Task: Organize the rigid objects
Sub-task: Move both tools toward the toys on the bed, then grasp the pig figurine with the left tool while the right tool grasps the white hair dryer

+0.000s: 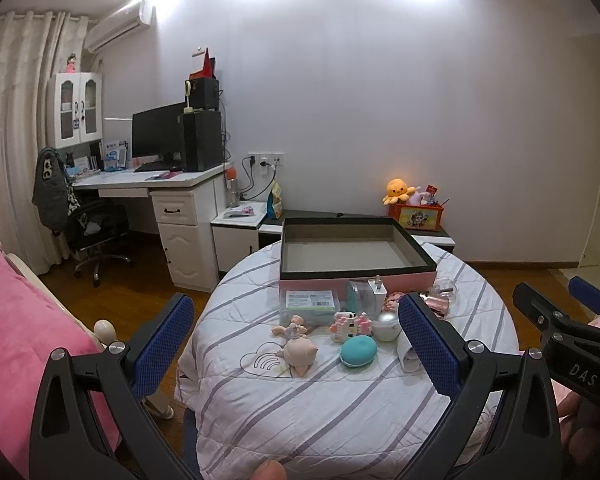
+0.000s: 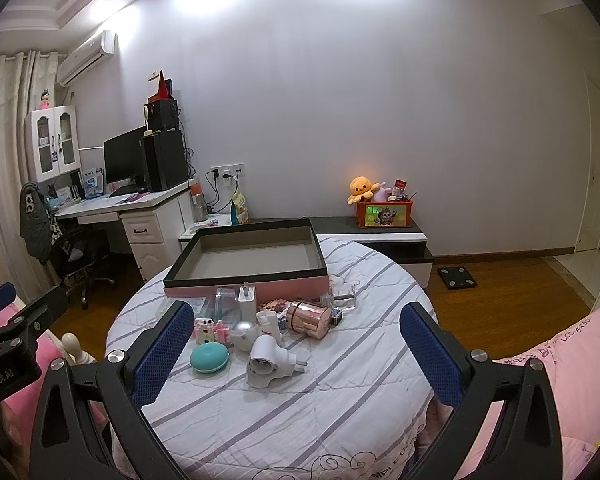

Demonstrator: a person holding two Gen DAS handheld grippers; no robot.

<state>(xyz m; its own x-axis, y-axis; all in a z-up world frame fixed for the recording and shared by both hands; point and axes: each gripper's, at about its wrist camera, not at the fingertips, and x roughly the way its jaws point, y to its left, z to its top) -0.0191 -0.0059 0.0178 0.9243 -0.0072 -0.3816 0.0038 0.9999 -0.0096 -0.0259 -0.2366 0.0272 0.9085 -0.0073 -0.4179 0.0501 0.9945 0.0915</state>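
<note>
Both grippers, left (image 1: 296,344) and right (image 2: 296,344), hover with fingers spread wide above the cluttered worktop (image 2: 300,408), near an empty box (image 2: 252,258).

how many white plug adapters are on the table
2. A big round white plug adapter lies near the front beside the teal case; a small white charger stands upright against the pink box. The clutter could hide others.

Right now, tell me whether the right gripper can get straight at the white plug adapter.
Probably yes. The right gripper hangs open above the table's near side, and the white plug adapter lies at the front of the clutter, facing it. Only bare quilt lies between; the teal case sits close on its left.
</note>
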